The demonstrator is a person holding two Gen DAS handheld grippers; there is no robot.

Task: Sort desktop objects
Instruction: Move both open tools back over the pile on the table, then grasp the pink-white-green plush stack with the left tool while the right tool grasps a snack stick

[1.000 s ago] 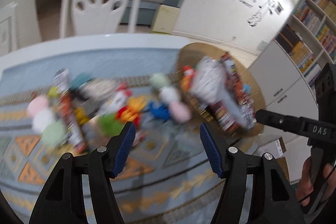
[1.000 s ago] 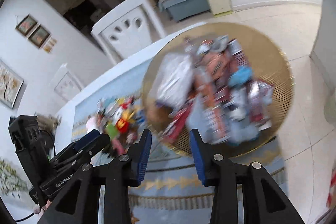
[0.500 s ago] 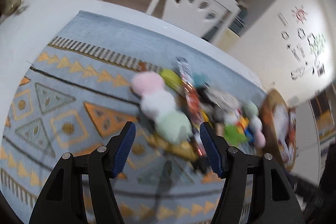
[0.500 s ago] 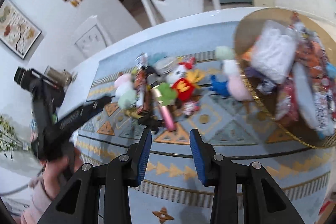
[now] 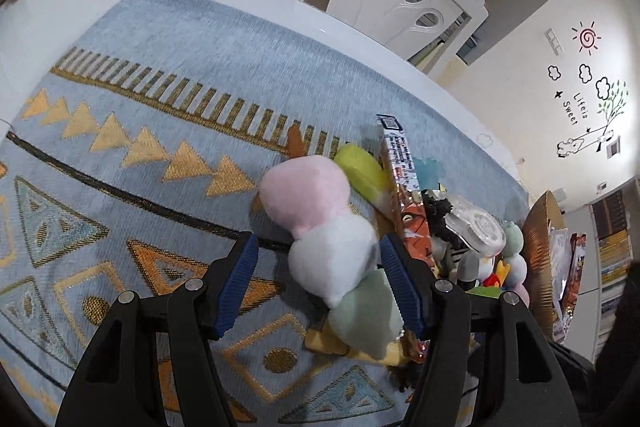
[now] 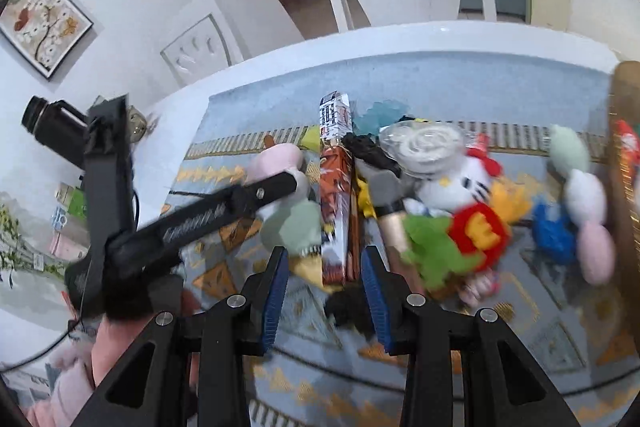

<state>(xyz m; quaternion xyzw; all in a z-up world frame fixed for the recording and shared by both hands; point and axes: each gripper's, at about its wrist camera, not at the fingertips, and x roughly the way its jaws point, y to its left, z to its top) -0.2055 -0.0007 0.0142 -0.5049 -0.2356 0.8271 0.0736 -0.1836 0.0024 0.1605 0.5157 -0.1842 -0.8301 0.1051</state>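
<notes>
Moved: swung my left gripper off the basket, onto the dango plush.
Claws: both spread open, empty.
Next: squeeze it.

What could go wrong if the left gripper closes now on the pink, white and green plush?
1. The left gripper is open around the dango plush, but its right finger sits against the long snack packet, so closing may pinch or drag the packet too.
2. The plush lies off-centre, nearer that finger, so the grip may be uneven and it could slip.
3. The right gripper is open close by; the tools might collide.
</notes>
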